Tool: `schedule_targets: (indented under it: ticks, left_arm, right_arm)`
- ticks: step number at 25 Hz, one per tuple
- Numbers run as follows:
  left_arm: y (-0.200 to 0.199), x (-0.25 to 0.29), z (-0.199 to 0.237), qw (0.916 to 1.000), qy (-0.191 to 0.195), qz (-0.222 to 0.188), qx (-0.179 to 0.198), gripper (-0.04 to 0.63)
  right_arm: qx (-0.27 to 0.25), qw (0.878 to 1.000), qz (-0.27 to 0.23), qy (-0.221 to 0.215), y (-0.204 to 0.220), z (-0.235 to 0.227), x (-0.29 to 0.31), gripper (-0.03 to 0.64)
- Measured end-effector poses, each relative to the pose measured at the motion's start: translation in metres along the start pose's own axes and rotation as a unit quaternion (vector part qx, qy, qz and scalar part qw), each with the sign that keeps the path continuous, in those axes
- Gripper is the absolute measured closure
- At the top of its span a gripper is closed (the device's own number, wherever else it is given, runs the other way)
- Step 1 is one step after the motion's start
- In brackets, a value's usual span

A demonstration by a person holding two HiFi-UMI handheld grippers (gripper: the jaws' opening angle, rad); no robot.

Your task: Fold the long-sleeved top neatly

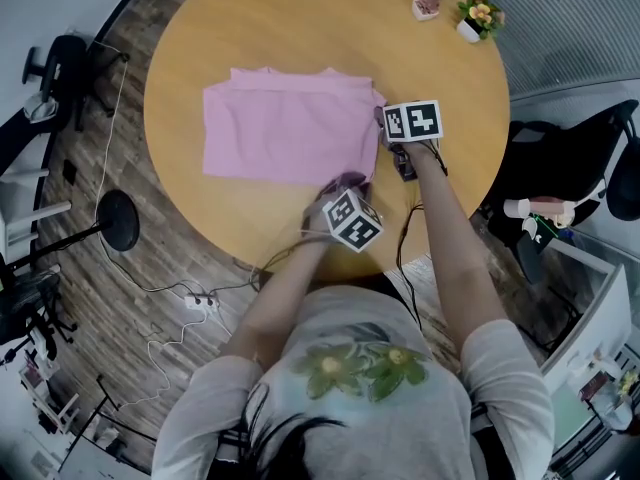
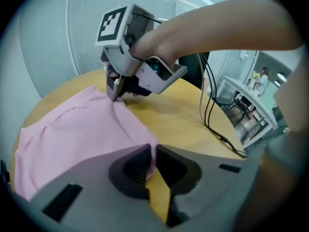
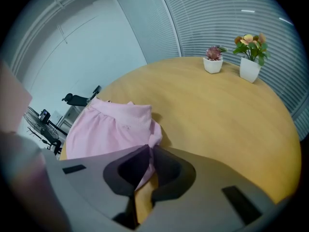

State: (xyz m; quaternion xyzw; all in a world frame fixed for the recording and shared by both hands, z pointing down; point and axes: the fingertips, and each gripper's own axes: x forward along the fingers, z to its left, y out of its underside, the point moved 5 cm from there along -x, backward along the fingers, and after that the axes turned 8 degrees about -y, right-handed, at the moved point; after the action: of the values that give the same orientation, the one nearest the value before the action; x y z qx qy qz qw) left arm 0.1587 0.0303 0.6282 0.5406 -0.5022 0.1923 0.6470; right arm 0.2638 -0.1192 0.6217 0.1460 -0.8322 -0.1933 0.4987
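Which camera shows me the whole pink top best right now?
The head view: the whole pink top shows, lying on the round table. Each gripper view shows it only partly and foreshortened, with an edge pinched between its jaws.

A pink top (image 1: pixel 280 133) lies on the round counter (image 1: pixel 300 28); left claw (image 1: pixel 337 184) and right claw (image 1: pixel 384 120) touch its right edge.

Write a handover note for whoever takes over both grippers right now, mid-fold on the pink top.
Left gripper: shut on the pink top, near corner of its edge at the head view's right.
Right gripper: shut on the far corner of the same edge.
Top lies flat on the round table, already a rectangle, no sleeves showing.
To do: probably lift this edge over to the opposite side, then smooth.
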Motion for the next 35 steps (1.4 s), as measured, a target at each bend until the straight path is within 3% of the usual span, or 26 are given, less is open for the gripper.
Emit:
schedule_targets:
  ticks: [9,20,35]
  left_arm:
    - [-0.006,-0.032,0.012,0.9962,0.039,-0.021,-0.074,0.565]
    - [-0.005,-0.101,0.058,0.9853,0.049,-0.081,-0.142,0.564]
    - [0.014,-0.153,0.117,0.9765,0.069,-0.119,-0.166,0.565]
  right_arm:
    - [0.016,1.0,-0.016,-0.007,-0.009,0.011,-0.019,0.578]
    - [0.037,0.997,-0.063,-0.032,-0.039,0.055,-0.045,0.578]
    - [0.031,0.993,-0.106,-0.042,-0.08,0.121,-0.046,0.578]
